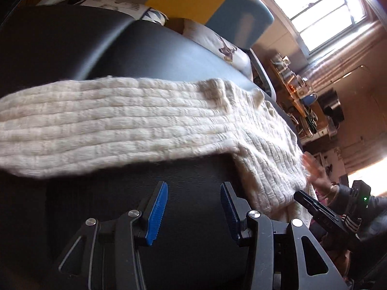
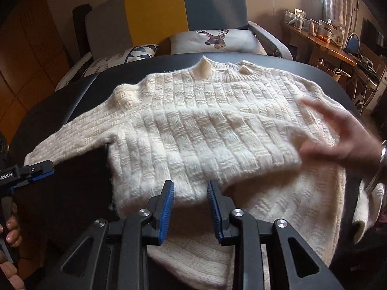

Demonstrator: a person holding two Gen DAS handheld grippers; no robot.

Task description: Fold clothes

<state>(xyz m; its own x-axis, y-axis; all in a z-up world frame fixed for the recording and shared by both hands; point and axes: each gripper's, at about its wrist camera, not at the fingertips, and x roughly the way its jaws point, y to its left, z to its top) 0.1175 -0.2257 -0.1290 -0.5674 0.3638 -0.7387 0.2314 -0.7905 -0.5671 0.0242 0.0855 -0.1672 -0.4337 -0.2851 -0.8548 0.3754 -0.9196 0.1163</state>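
Observation:
A cream knitted sweater [image 2: 193, 125] lies flat on a black table [image 2: 79, 183], collar at the far side. One sleeve is folded across its chest, and the other sleeve [image 1: 108, 125] stretches out to the left. My right gripper [image 2: 190, 183] is open just above the sweater's near hem, with nothing between its blue pads [image 2: 167, 207]. My left gripper [image 1: 194, 186] is open over bare table, just short of the outstretched sleeve. It also shows at the left edge of the right wrist view as the left gripper [image 2: 49, 166]. A blurred bare hand [image 2: 338, 140] hovers over the folded sleeve's cuff.
Behind the table stands a sofa [image 2: 169, 12] with grey, yellow and blue back panels. On it are a deer cushion [image 2: 215, 39] and a triangle-pattern cushion [image 2: 140, 50]. A wooden shelf [image 2: 321, 41] with jars runs along the right under a window [image 1: 314, 12].

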